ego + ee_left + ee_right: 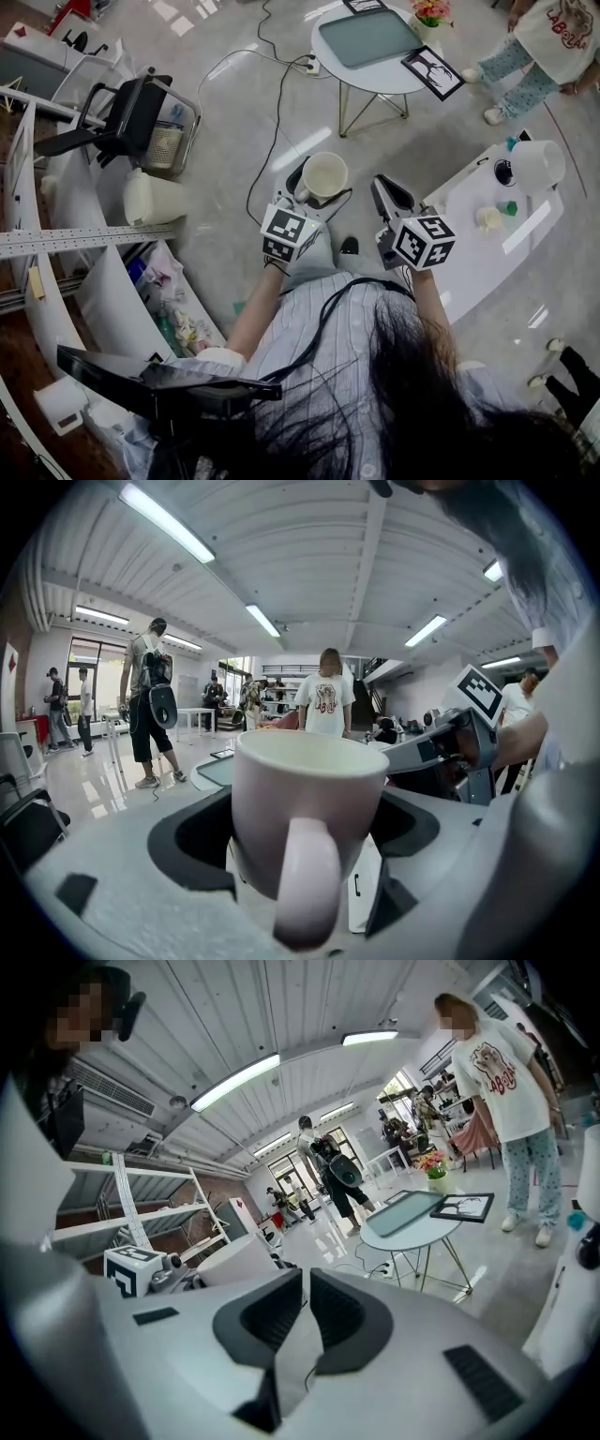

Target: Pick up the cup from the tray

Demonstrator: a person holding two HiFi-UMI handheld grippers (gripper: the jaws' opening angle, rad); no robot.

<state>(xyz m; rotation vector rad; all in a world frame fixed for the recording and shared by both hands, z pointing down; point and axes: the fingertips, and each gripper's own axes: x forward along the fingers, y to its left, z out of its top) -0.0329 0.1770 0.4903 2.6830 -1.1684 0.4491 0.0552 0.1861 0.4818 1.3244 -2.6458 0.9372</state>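
Now, from the head view, the left tongs (317, 184) hold a pale cup (325, 174) in the air above the grey floor (234, 122), its mouth facing up. The cup is well apart from the dark tray (368, 36), which lies on a round table (394, 82) farther off.

The left gripper view adds what the head view cannot show. The cup's handle (305, 883) points straight back at the camera, and a dark jaw is closed against each side of the cup's body, so the grip is on the wall, not the handle. It also shows the right tongs (450, 752) just beside the cup, at the same height.

The right gripper view settles the state of the right tongs: the two jaws stand almost together, with only a thin slit between them and nothing in it. At its left the cup (236, 1258) appears side on. The tray (412, 1211) shows beyond the jaws, which point roughly toward it.
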